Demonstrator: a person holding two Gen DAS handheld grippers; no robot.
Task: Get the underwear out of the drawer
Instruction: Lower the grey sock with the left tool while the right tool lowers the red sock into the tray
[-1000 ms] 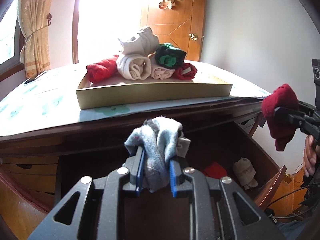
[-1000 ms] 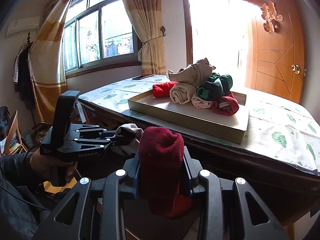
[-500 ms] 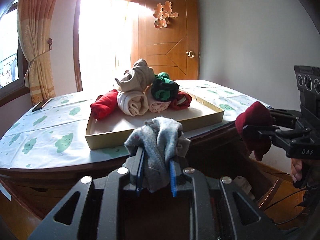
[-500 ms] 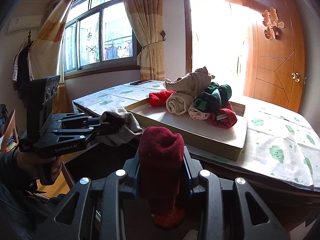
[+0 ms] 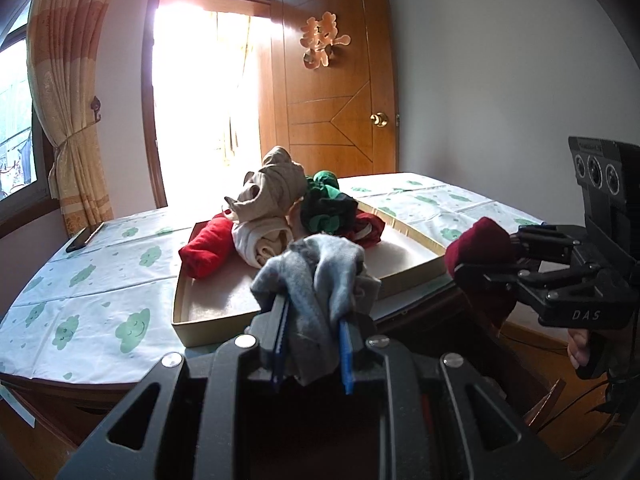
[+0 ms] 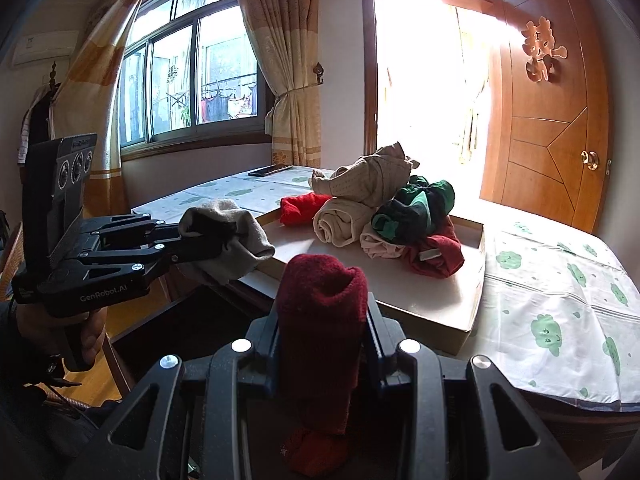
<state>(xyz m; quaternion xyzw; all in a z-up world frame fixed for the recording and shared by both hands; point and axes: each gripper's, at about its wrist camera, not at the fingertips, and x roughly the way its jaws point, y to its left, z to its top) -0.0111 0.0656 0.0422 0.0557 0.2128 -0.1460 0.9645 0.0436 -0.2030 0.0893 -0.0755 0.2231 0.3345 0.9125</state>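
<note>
Since a second ago you've lifted both grippers from the drawer up to table (image 5: 92,280) level; the open drawer has dropped out of the left view. Tray (image 5: 404,276) on the table holds a pile of rolled underwear (image 5: 276,204). Left view alone shows your right hand; right view alone shows the window (image 6: 192,80). Left gripper (image 5: 312,344) is clamped tight on grey underwear (image 5: 316,272). Right gripper (image 6: 320,348), partly closed, pinches dark red underwear (image 6: 320,320).

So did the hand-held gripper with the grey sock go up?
Yes. The left hand-held gripper with the rolled grey sock rose from the drawer opening to the shallow cardboard tray.
</note>
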